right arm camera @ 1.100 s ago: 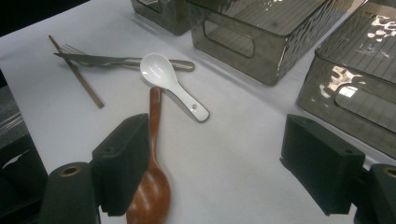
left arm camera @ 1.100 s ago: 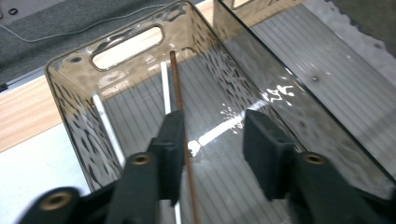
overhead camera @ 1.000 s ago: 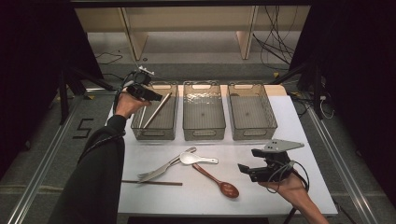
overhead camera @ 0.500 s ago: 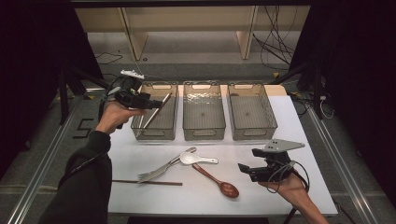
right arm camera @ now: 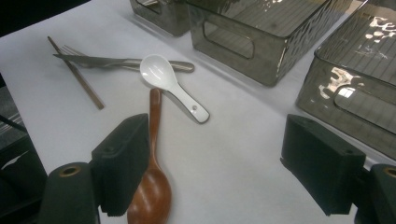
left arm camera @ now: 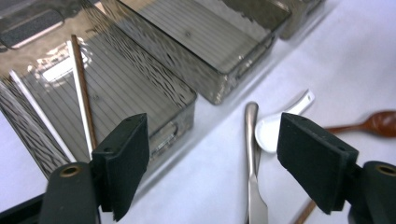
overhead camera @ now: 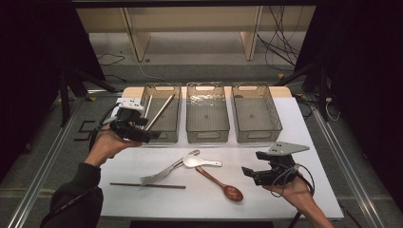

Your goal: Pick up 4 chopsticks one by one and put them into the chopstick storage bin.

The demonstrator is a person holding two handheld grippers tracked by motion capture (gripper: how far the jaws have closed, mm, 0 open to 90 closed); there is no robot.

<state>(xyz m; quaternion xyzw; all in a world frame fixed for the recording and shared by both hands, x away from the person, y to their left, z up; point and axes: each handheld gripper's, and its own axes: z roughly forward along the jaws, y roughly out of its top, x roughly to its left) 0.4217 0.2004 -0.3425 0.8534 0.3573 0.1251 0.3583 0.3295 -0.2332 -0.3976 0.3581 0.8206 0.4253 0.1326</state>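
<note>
My left gripper [overhead camera: 151, 136] hovers open and empty at the near left corner of the left bin [overhead camera: 172, 135]. That bin holds a brown chopstick [left arm camera: 84, 93] and a white chopstick [left arm camera: 39, 116], leaning across it. On the white table lie a metal fork [overhead camera: 161, 173], a white ceramic spoon [overhead camera: 199, 162], a wooden spoon [overhead camera: 223, 185] and a single brown chopstick [overhead camera: 147, 185]. My right gripper [overhead camera: 248, 172] rests open and empty near the front right. The wooden spoon [right arm camera: 152, 177] lies just past its left jaw and the white spoon [right arm camera: 168, 81] farther off.
The middle bin [overhead camera: 207, 134] and right bin [overhead camera: 256, 135] stand in a row with the left one at the back of the table. Floor rails and cables lie beyond the table. In the left gripper view a metal handle [left arm camera: 252, 140] lies beside the white spoon [left arm camera: 280, 126].
My left gripper has drawn back from above the left bin toward the person and now sits lower, at the bin's near left corner. The right gripper has not moved.
</note>
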